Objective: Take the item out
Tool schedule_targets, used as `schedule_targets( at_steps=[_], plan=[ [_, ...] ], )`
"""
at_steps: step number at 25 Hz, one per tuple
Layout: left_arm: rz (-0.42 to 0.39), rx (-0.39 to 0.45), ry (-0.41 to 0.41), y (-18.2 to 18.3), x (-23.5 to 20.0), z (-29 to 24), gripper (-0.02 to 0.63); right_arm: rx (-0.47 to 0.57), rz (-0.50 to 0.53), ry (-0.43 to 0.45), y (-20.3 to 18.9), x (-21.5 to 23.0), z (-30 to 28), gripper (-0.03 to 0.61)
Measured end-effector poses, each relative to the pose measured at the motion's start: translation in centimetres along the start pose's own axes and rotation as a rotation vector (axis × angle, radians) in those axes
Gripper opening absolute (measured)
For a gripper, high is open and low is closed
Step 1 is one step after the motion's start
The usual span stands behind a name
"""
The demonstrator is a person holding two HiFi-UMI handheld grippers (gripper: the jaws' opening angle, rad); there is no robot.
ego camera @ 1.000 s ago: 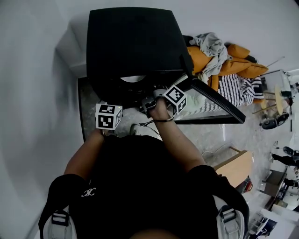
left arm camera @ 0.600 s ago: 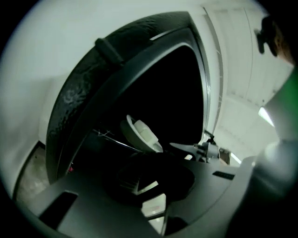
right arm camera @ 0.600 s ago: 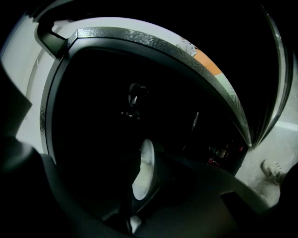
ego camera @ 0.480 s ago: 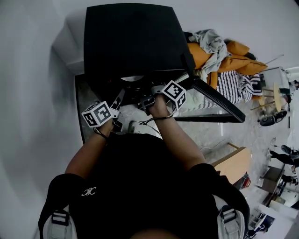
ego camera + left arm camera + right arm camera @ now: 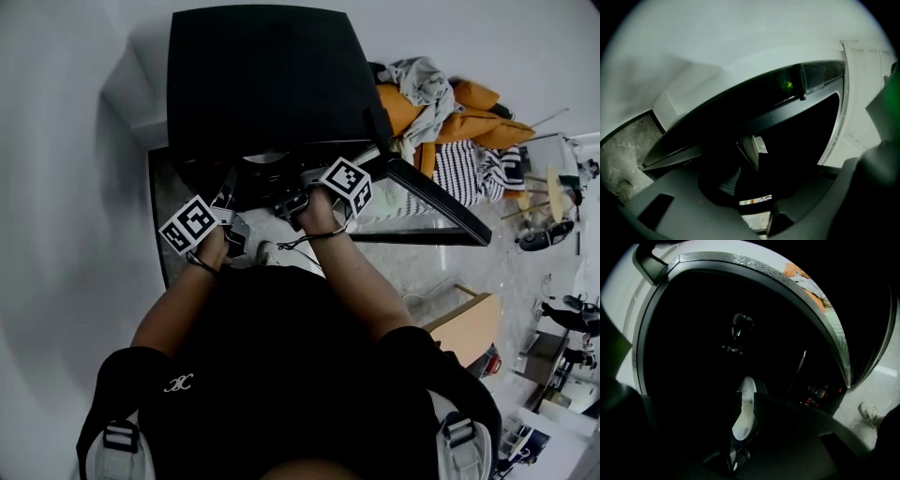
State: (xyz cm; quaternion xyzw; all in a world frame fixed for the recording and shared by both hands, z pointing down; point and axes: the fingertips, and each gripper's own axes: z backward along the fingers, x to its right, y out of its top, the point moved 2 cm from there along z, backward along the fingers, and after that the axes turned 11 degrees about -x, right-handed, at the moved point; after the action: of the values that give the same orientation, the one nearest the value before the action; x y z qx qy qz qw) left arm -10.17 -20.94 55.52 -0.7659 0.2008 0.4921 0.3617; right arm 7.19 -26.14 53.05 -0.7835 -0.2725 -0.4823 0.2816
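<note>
Right tool clamped on pale plate rim inside black appliance; left tool seemingly agape.

Left gripper fingers apart, right gripper — fingers pinching white item

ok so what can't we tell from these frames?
- Head view: the black appliance's top hides its interior.
- Right gripper view: the interior is too dark. The white item, edge-on between the right gripper's fingers, can't be identified.
- Left gripper view: the left gripper's open fingers face a dark cavity, and its contents are unreadable.
</note>
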Motion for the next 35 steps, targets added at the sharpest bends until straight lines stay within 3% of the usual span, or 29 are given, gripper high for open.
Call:
schedule_targets(
  at_steps=[6,10,20,28,35],
  plan=[
    [-0.015,-0.007,0.033,0.0,-0.3,-0.2,0.13,0.007,0.003,-0.006,0.1,0.1,0.1,0.086],
    [-0.03,-0.02,0.034,0.0,-0.2,-0.3,0.13,-0.003,-0.015,-0.031,0.1,0.7,0.0,0.01],
    [-0.029,-0.031,0.037,0.1,0.0,-0.3,0.13,-0.01,0.012,-0.059,-0.2,0.8,0.6,0.009],
    [-0.032,-0.03,0.041,0.1,-0.1,-0.2,0.13,-0.024,-0.012,-0.02,-0.7,1.3,1.2,0.009],
    [-0.033,-0.027,0.039,0.0,-0.1,-0.2,0.13,-0.042,-0.027,-0.043,-0.7,0.6,0.4,0.026]
  ],
)
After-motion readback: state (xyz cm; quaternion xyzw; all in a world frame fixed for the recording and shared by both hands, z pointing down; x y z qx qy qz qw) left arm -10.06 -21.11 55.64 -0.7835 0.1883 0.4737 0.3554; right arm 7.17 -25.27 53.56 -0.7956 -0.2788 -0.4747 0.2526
